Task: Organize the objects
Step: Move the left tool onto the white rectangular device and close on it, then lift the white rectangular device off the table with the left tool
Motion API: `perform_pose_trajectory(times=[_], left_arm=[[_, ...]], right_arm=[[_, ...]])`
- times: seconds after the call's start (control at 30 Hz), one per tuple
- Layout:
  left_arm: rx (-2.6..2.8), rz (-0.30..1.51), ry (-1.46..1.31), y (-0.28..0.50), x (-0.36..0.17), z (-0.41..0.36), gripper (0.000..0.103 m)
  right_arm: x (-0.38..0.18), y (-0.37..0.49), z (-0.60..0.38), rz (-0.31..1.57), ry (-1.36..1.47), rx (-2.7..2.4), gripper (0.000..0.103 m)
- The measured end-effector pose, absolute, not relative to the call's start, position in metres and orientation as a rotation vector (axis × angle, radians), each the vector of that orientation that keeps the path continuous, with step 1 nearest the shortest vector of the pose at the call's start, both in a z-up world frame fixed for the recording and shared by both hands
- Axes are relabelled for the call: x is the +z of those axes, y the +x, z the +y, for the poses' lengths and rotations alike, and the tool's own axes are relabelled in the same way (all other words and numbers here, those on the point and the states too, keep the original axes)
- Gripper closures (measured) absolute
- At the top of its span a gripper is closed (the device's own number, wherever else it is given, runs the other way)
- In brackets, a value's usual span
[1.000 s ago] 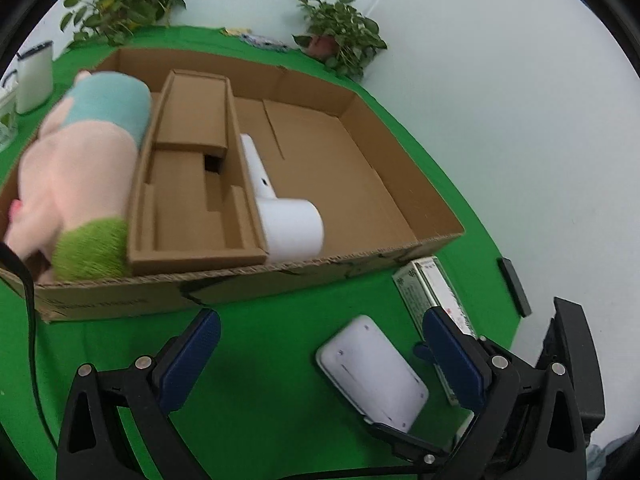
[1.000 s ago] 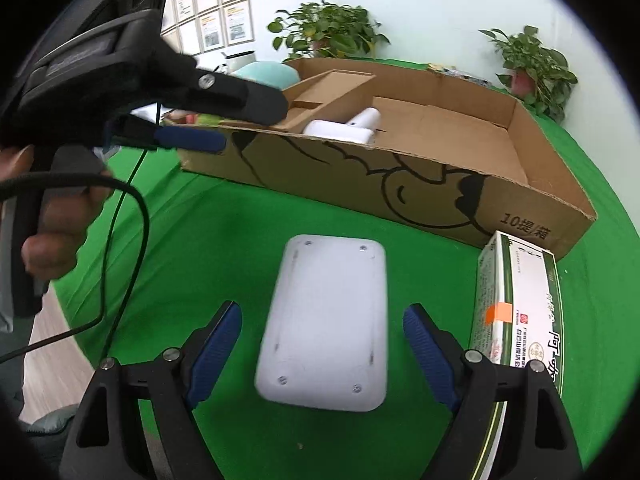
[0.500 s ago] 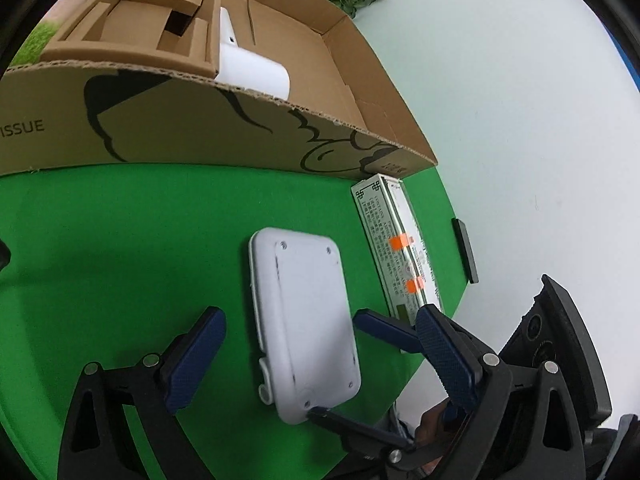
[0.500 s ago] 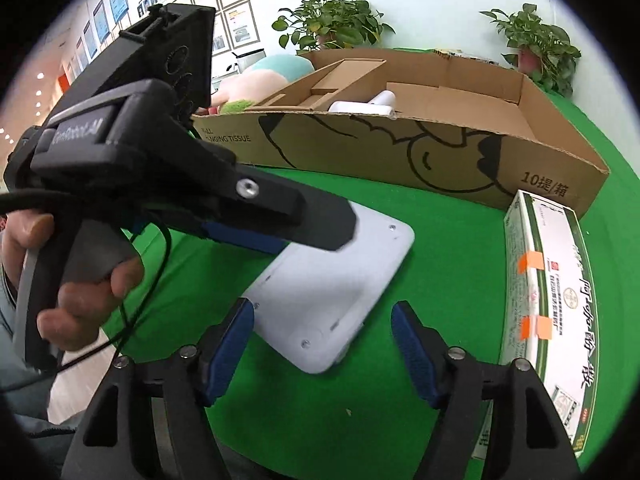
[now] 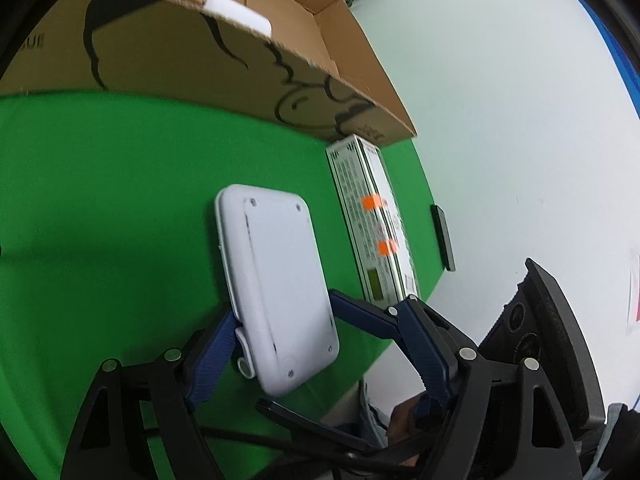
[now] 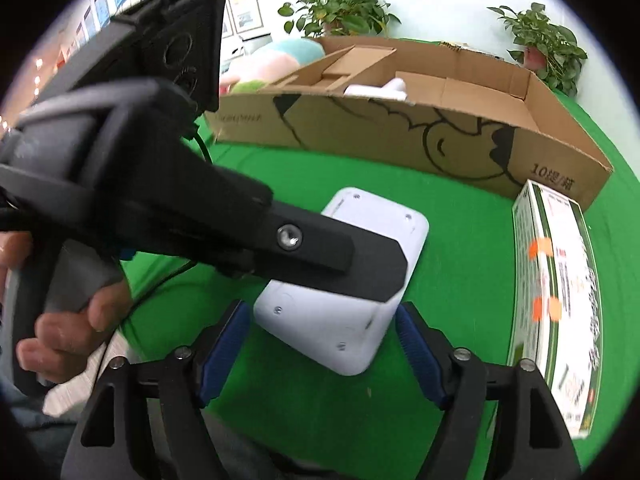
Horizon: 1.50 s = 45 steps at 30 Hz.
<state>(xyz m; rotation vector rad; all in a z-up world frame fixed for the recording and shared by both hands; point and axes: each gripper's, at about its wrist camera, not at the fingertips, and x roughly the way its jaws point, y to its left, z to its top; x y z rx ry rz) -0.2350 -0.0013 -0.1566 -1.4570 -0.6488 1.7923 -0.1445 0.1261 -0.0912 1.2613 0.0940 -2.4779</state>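
Both tools work on the white device (image 5: pixel 276 280) — left gripper (image 5: pixel 316 336) pinches it, right gripper (image 6: pixel 320 344) spread around it; next, lift into the cardboard box (image 6: pixel 440 136).

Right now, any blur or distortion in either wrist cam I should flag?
Left wrist view: strong fisheye bending of the cardboard box edge; slight motion blur on the white device and the print of the long carton. Right wrist view: the left gripper close to the lens is smeared and hides part of the device; dark vignette at the corners.
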Motion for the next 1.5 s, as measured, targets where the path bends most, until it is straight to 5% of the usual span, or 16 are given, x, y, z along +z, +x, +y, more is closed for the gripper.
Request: perform_pose_trajectory(times=[0.4, 0.63, 1.1, 1.5], left_arm=[[1.852, -0.704, -1.478, -0.25, -0.154, -0.008, 0.025], [1.877, -0.663, -1.447, -0.228, -0.154, -0.003, 0.045], [1.889, -0.628, -1.455, -0.221, -0.139, -0.002, 0.057], [2.076, -0.576, -1.249, -0.222, -0.065, -0.014, 0.065]], right_arm=[[-0.097, -0.156, 0.123, 0.121, 1.335, -2.525, 0.027], [-0.1, -0.145, 0.129, 0.129, 1.343, -2.544, 0.032], [-0.09, -0.127, 0.126, 0.173, 1.244, -2.62, 0.034], [-0.044, -0.167, 0.118, 0.217, 0.984, -2.73, 0.034]])
